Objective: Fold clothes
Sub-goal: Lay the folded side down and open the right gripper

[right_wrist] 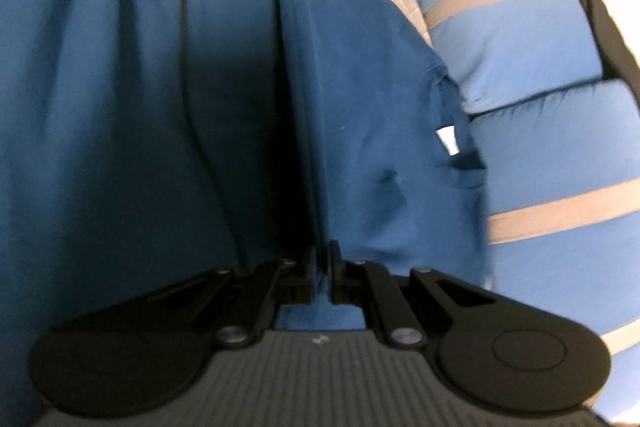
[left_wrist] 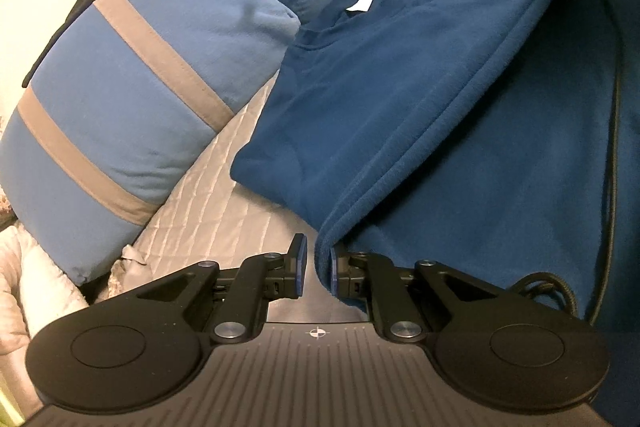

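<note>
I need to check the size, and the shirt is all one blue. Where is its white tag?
Start at the striped pillows, then the blue shirt lying beside them. At its dark neckline sits the white tag, the only white spot on the shirt.

We see our left gripper (left_wrist: 318,269) built in matte black: two linkage arms pinned with silver round-headed screws, each running back to a broad round disc, and blue pads on the fingertips (left_wrist: 301,263). Its near body is ribbed grey and bears a small white crosshair mark. Our right gripper (right_wrist: 320,273) shares the black linkages, silver screws, discs and ribbed grey body, though blurred.
</note>
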The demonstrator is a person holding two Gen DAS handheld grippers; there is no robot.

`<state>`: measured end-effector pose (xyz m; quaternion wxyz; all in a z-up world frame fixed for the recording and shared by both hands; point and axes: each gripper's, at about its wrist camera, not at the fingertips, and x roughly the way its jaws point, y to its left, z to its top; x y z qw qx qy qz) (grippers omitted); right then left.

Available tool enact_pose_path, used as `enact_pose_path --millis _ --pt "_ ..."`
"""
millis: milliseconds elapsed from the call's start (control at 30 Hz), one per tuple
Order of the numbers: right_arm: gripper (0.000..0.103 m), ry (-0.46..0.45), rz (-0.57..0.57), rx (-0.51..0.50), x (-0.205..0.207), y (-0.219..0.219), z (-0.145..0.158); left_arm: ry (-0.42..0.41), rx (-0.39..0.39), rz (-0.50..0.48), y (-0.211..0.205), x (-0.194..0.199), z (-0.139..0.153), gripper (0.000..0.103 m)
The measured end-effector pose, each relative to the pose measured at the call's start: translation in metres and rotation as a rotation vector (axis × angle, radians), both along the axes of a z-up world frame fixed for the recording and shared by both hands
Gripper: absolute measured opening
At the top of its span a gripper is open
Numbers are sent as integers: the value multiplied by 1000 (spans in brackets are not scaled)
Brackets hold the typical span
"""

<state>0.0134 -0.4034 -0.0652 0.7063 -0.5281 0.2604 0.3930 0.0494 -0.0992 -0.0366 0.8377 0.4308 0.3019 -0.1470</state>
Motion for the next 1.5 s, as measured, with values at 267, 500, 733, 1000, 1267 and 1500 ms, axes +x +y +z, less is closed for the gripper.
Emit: enact_pose_path --millis 267,500,733,1000,1267,1500 --pt "37 116 -84 127 2 -2 5 -3 8 24 -3 0 -3 14" --pt "56 117 -127 114 14 -50 31 5 -7 34 0 1 -3 14" --pt "58 123 -212 141 17 -89 36 14 -15 41 1 3 -4 14" --pt "58 72 -157 171 20 -64 6 18 -18 53 0 4 -3 14" --pt "13 -54 -114 59 24 -54 -7 18 -21 53 1 4 -3 15" --pt "11 -165 -72 -69 20 -61 12 8 -12 20 -1 1 0 15"
